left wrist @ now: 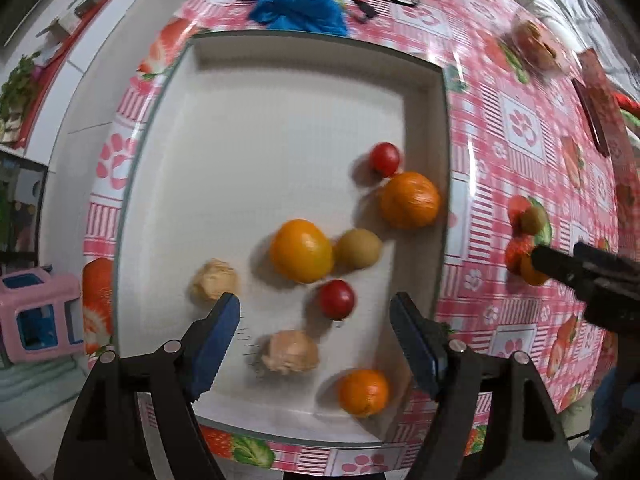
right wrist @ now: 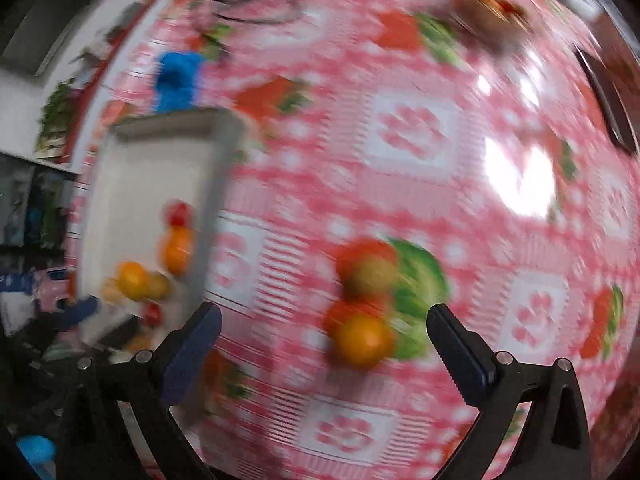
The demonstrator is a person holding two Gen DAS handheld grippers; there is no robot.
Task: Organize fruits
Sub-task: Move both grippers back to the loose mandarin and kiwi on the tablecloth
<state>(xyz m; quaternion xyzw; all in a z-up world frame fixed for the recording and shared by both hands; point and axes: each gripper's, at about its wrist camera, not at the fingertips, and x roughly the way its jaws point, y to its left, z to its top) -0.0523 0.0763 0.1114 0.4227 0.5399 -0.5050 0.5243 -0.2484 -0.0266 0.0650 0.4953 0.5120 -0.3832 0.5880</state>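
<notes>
Where tray (left wrist: 280,120) lies white: glossy orange, red, tan fruits (left wrist: 301,251) (blurred).

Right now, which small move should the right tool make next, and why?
Probably lower the right tool, whose jaws stand open and empty, over the orange fruit on the tablecloth. That fruit lies outside the white tray, where most fruits already rest.

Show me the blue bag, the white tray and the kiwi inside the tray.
blue bag (left wrist: 298,8), left wrist view, middle of the crumpled plastic.
white tray (left wrist: 248,128), left wrist view, bare floor.
kiwi (left wrist: 358,249), left wrist view, centre of its skin.
</notes>
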